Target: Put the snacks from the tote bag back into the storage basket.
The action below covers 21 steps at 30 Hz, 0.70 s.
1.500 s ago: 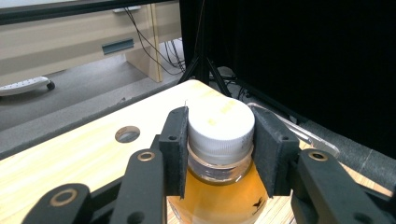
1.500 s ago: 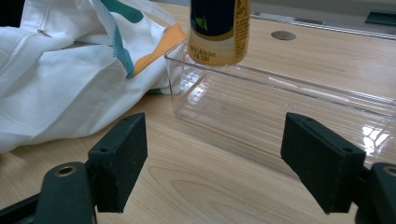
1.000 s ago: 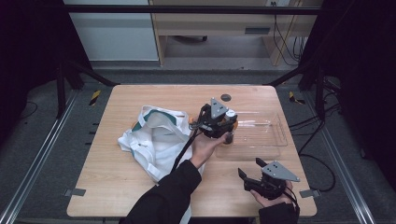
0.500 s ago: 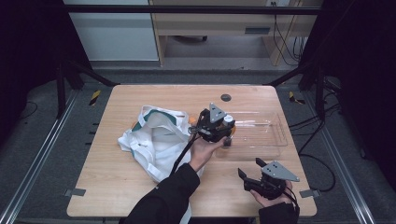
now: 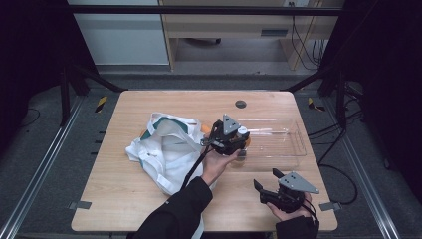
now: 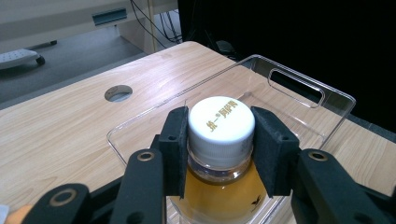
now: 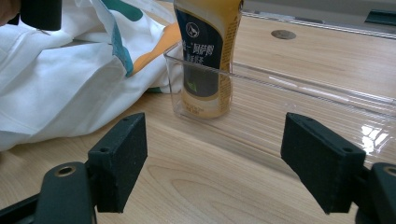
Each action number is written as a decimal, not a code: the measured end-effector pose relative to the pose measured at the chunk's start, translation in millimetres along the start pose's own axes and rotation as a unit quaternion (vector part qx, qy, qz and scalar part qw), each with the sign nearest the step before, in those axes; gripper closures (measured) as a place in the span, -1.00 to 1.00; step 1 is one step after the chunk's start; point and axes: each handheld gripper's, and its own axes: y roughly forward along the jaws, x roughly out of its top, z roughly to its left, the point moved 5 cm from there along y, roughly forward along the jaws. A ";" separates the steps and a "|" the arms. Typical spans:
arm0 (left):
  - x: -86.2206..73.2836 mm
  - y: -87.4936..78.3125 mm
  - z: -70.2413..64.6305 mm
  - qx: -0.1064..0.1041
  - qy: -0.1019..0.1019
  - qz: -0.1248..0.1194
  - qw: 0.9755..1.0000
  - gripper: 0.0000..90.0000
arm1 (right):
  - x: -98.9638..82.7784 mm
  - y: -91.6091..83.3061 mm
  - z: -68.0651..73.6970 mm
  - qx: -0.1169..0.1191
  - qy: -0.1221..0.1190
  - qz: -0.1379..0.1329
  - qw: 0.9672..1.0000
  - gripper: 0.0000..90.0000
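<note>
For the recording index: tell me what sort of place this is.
Probably a lab or workshop set up for recording, not a home. The light wooden table stands inside a dark metal frame, loose black cables hang behind it, and a plain pale wooden bench stands on the grey floor.

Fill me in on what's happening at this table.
A person is working with a gripper in each hand. The left gripper is clamped on the white cap of a bottle of amber drink, which stands in the near-left corner of a clear plastic tray. A white shopping bag lies beside the tray. The right gripper waits open above the bare table.
</note>
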 end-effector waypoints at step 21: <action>0.5 -25.8 0.9 -0.025 0.037 -0.025 0.999 -0.02 | -0.5 0.3 -2.1 -0.006 -0.001 0.001 1.000 -0.50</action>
